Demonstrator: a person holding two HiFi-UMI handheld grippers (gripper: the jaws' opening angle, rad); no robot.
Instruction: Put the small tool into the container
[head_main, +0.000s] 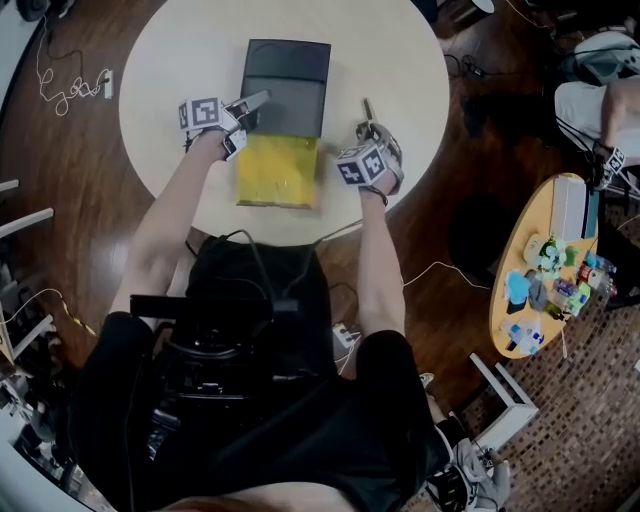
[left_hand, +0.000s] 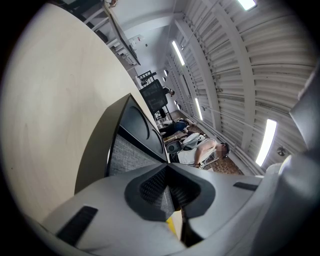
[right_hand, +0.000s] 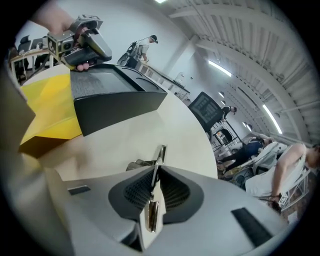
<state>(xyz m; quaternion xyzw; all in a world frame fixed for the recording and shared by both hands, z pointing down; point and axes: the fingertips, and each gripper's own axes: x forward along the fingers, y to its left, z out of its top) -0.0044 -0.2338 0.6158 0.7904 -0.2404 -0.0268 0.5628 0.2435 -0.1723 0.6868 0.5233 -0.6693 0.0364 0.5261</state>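
Tool: small tool (right_hand: 158, 156), a slim shiny metal piece, stands on edge between the pads of the right gripper (right_hand: 155, 174); its tip juts past the jaws, over the pale worktop (right_hand: 125, 137).
Tool's place: outside the container (head_main: 287, 70), just to the right of it in the head view, where it shows as a thin stick (head_main: 367, 108) ahead of the right gripper (head_main: 372, 128).
Right gripper: jaws closed on the small tool, tilted down toward the worktop.
Container: black box with a dark flat top, near the middle of the round worktop (head_main: 170, 60); in the right gripper view it sits to the left (right_hand: 117, 107).
Yellow piece: flat yellow piece (head_main: 277, 170) lies against the container's near side, toward the person.
Left gripper: at the container's left edge (head_main: 250, 105); in its own view the jaws (left_hand: 169, 175) are pinched onto a thin grey edge of the container (left_hand: 130, 127), with a bit of yellow below.
Arms: both bare forearms reach in from the bottom of the head view.
Surroundings: dark wooden floor (head_main: 60, 200) with cables; a small side table (head_main: 520, 300) with colourful small things stands well off to the right.
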